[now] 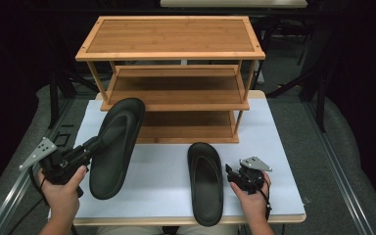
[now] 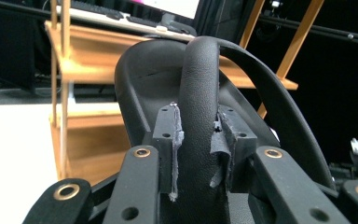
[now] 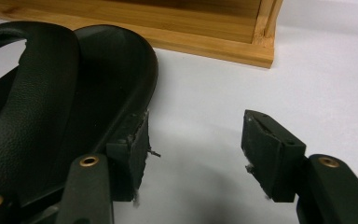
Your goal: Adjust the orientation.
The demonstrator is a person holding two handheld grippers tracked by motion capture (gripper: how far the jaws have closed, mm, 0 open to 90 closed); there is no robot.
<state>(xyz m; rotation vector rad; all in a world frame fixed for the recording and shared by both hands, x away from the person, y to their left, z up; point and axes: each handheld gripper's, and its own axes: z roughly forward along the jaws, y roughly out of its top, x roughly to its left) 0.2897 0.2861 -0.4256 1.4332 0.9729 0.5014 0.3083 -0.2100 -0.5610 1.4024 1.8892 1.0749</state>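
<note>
Looking at the high view first: the left gripper [image 1: 92, 146] is holding one black sandal [image 1: 115, 147] by its strap, with the toe end tipped up toward the bamboo shoe rack [image 1: 171, 63] standing at the far edge of the white table [image 1: 166, 166]. The second sandal [image 1: 205, 182] is lying flat near the front edge, right of the middle, and the right gripper [image 1: 232, 175] is sitting just beside its right side.

Moving to the left gripper view: the pads [image 2: 173, 140] are squeezing the sandal's strap [image 2: 199, 116] from both sides, so that one is clamped, and the rack's shelves [image 2: 88, 70] are showing behind the sole.

Switching to the right gripper view: the jaws are standing wide apart with nothing between them, and one pad [image 3: 133, 154] is sitting right against the rim of the flat sandal [image 3: 65, 107], though I can't tell if it's really touching. The rack's bottom rail [image 3: 177, 42] is running across the far side.

So I'm guessing we're in the carrying step, sandal one heading for a shelf. The next move is calling for keeping the toe aimed at a shelf opening and clearing the uprights, while the right one is needing to get around the other strap
</note>
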